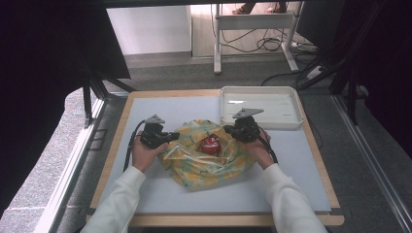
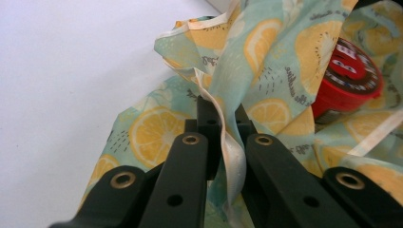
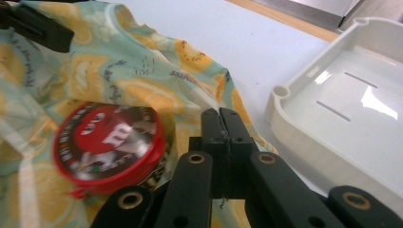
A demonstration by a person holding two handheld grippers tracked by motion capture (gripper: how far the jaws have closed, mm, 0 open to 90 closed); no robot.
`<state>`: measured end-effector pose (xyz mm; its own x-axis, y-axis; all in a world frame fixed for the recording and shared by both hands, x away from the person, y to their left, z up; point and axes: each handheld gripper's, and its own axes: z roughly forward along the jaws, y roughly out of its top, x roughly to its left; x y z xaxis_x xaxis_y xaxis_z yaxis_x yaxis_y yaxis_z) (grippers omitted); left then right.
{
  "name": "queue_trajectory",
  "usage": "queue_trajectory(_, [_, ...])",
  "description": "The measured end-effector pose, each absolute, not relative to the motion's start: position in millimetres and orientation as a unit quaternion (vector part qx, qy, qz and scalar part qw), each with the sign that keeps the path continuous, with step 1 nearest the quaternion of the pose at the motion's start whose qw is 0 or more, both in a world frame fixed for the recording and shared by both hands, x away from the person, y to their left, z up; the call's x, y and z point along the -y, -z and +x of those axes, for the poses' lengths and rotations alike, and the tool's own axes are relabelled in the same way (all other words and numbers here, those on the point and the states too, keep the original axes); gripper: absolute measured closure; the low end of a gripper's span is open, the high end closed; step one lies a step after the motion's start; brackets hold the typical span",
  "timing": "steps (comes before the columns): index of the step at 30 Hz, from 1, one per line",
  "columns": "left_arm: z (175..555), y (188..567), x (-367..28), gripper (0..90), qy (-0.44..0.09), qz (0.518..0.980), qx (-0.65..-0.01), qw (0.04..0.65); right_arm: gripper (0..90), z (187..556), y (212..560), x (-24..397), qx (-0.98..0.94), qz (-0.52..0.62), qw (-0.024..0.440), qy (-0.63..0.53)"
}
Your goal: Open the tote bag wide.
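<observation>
One red tin [image 1: 210, 143] in fruit-print bag [image 1: 204, 167], white tray [image 1: 296, 104] bare

A wooden-edged table [image 1: 116, 145] with a pale grey top holds a crumpled cloth [image 1: 204, 162] printed with yellow citrus slices on light green, lying near the middle. A red round tin [image 1: 210, 144] sits in the hollow of the cloth. The left gripper [image 1: 171, 136] meets the cloth's left edge, and the right gripper [image 1: 227, 129] meets its far right edge; how their jaws stand is too small to tell here. White sleeves enter from the near side. An empty white tray [image 1: 260, 109] rests at the far right, just beyond the right gripper.
</observation>
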<state>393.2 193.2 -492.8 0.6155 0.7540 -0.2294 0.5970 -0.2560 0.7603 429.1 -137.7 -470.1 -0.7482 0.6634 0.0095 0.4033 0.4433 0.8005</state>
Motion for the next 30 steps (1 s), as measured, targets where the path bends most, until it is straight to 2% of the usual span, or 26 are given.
queue_trajectory(11, [403.5, 508.7, -194.2, 89.7, -0.087, 0.79, -0.454, 0.403, 89.3, 441.7, 492.1, 129.1, -0.841, 0.336, 0.147, -0.398])
queue_trajectory(30, [405.7, 533.7, -184.5, 89.0, -0.073, 0.814, -0.454, 0.355, 89.2, 447.0, 519.4, 129.4, -0.863, 0.364, 0.097, -0.338])
